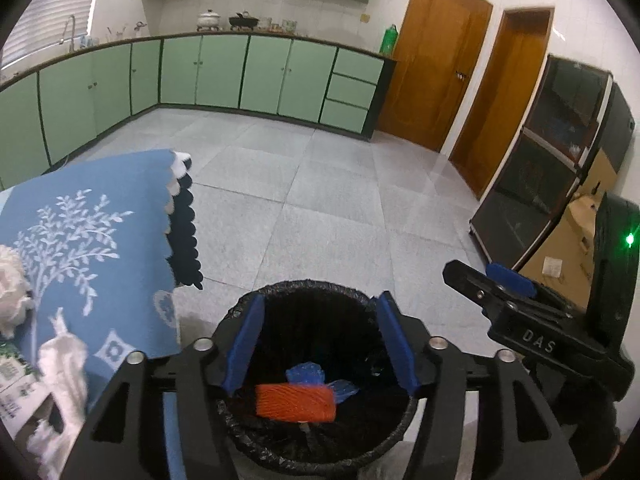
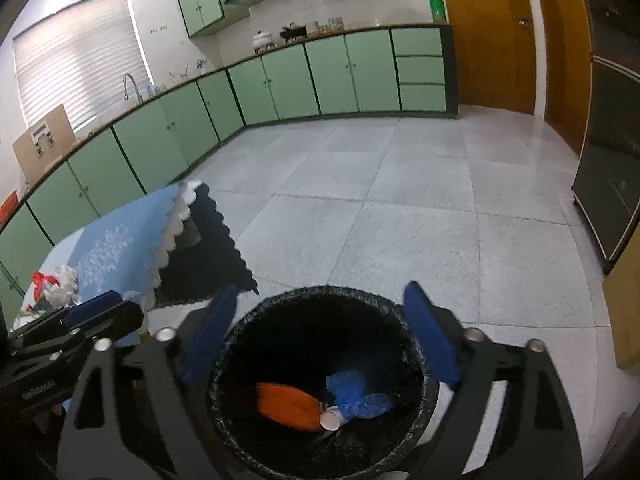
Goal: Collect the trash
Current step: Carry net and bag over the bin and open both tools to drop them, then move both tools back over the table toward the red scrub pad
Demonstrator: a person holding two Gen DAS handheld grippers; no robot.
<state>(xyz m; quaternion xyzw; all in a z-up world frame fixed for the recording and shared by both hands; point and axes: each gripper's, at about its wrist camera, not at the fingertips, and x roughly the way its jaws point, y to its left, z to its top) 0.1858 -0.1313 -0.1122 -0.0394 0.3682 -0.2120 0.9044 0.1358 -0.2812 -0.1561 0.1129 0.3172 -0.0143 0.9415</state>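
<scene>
**Kitchen floor: both grippers over lined bin**

Left wrist: grey tile floor (image 1: 320, 184); left gripper (image 1: 320, 344) part-open, empty, above bin (image 1: 248, 436) holding orange bottle (image 1: 296, 402).

Right wrist: right gripper (image 2: 320, 344) wide, empty; blue plastic (image 2: 352, 396) inside.

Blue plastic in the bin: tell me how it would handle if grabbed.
The blue plastic looks crumpled and thin, so probably floppy and light. Its glossy surface may slip. It lies against the orange bottle, which might roll if nudged.
</scene>
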